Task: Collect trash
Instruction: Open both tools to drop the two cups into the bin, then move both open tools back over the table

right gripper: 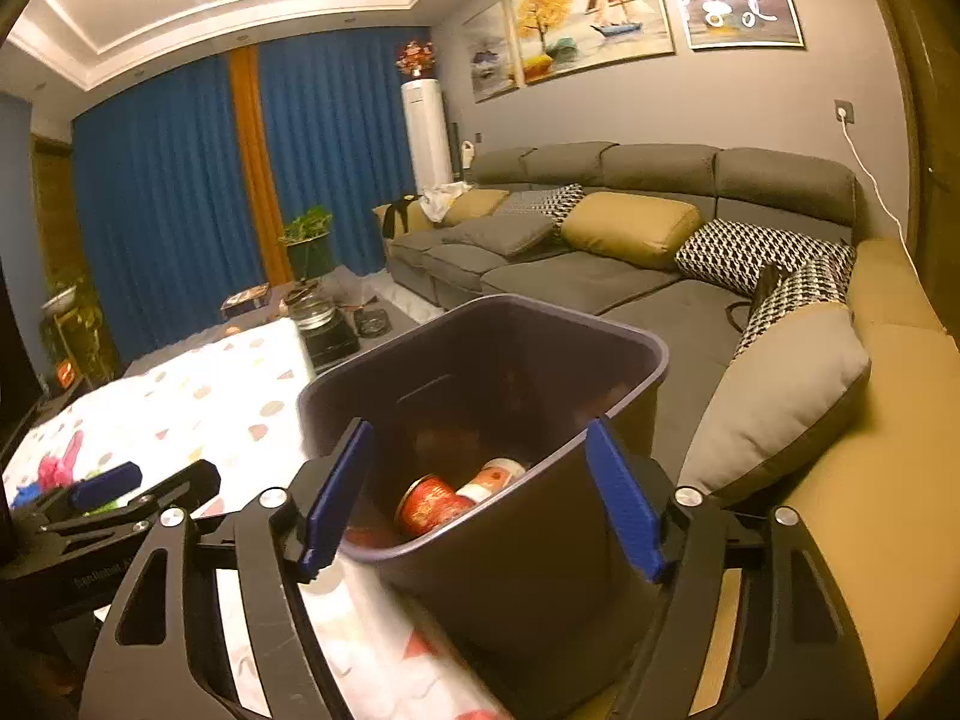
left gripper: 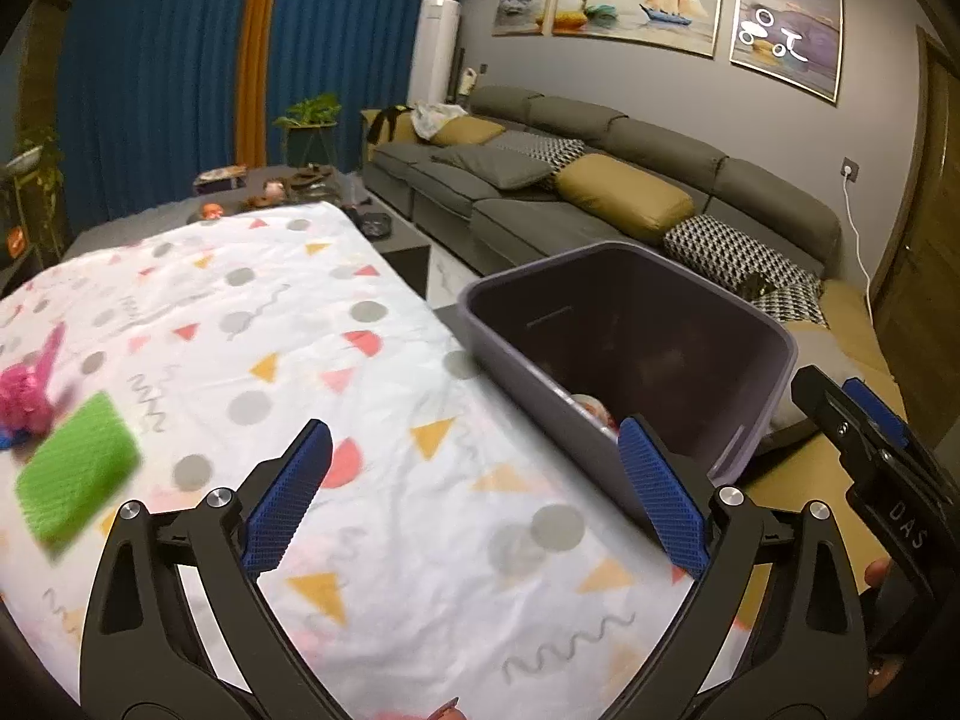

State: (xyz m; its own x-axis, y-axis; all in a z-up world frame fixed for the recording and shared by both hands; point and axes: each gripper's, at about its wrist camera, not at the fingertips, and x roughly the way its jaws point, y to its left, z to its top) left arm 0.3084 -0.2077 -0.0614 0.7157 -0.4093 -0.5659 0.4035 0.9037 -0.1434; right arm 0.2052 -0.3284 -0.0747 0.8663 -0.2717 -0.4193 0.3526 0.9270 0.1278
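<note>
A dark grey trash bin (left gripper: 636, 324) stands at the right edge of the table with the patterned white cloth (left gripper: 288, 360). In the right wrist view the bin (right gripper: 516, 564) holds a red can (right gripper: 429, 507) and a red and white cup (right gripper: 495, 474). My left gripper (left gripper: 474, 492) is open and empty above the cloth, just left of the bin. My right gripper (right gripper: 477, 492) is open and empty over the bin's near rim. A green sponge (left gripper: 78, 474) and a pink fluffy item (left gripper: 30, 384) lie on the cloth at the left.
A grey sectional sofa (left gripper: 600, 192) with yellow and patterned cushions runs behind and right of the bin. The far table end holds a glass kettle on a base (right gripper: 318, 318) and small clutter (left gripper: 270, 186). Blue curtains (left gripper: 162, 78) and plants stand at the back.
</note>
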